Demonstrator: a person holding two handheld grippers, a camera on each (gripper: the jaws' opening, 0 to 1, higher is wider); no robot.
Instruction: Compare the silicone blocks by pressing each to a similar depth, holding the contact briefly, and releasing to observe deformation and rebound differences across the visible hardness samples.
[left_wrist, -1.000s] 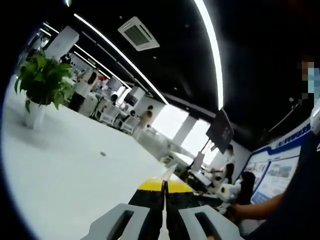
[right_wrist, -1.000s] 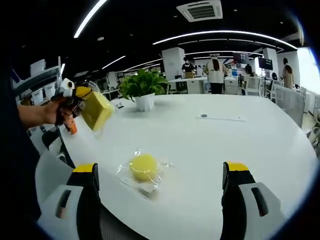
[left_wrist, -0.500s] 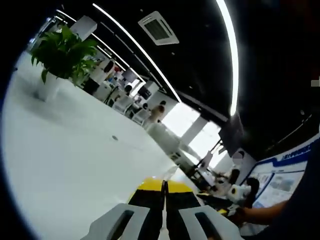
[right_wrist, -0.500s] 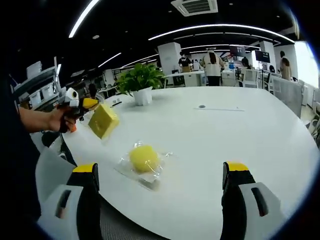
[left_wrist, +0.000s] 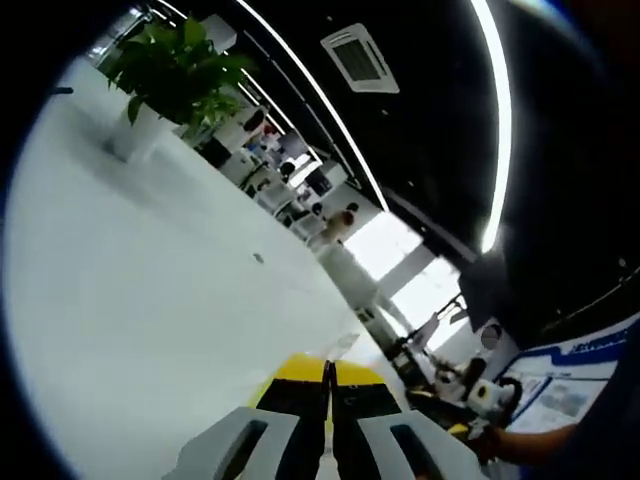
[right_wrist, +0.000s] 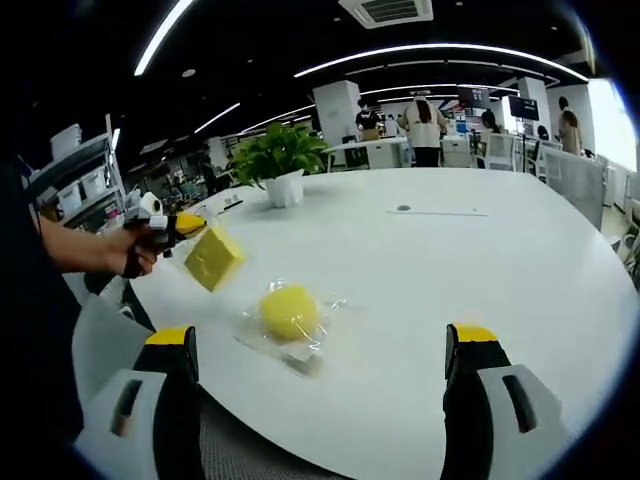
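Note:
A round yellow silicone block (right_wrist: 288, 312) in a clear bag lies on the white table (right_wrist: 450, 270), near its front edge. My right gripper (right_wrist: 322, 336) is open, its jaws wide apart just in front of that block and not touching it. At the left, a hand holds my left gripper (right_wrist: 166, 226), which is shut on a square yellow block (right_wrist: 213, 257) that hangs tilted just above the table. In the left gripper view the left gripper (left_wrist: 327, 372) has its jaws pressed together, with yellow at the tips, over the table (left_wrist: 150, 300).
A potted plant (right_wrist: 282, 165) (left_wrist: 175, 75) stands at the table's far side. A small dark disc (right_wrist: 403, 209) (left_wrist: 258, 258) lies on the tabletop. The table's curved front edge runs just below the right jaws. Desks and people fill the background.
The left gripper has carried the square block lower and a little to the right, nearer the table. The left view has tilted. The round block and right gripper have stayed put.

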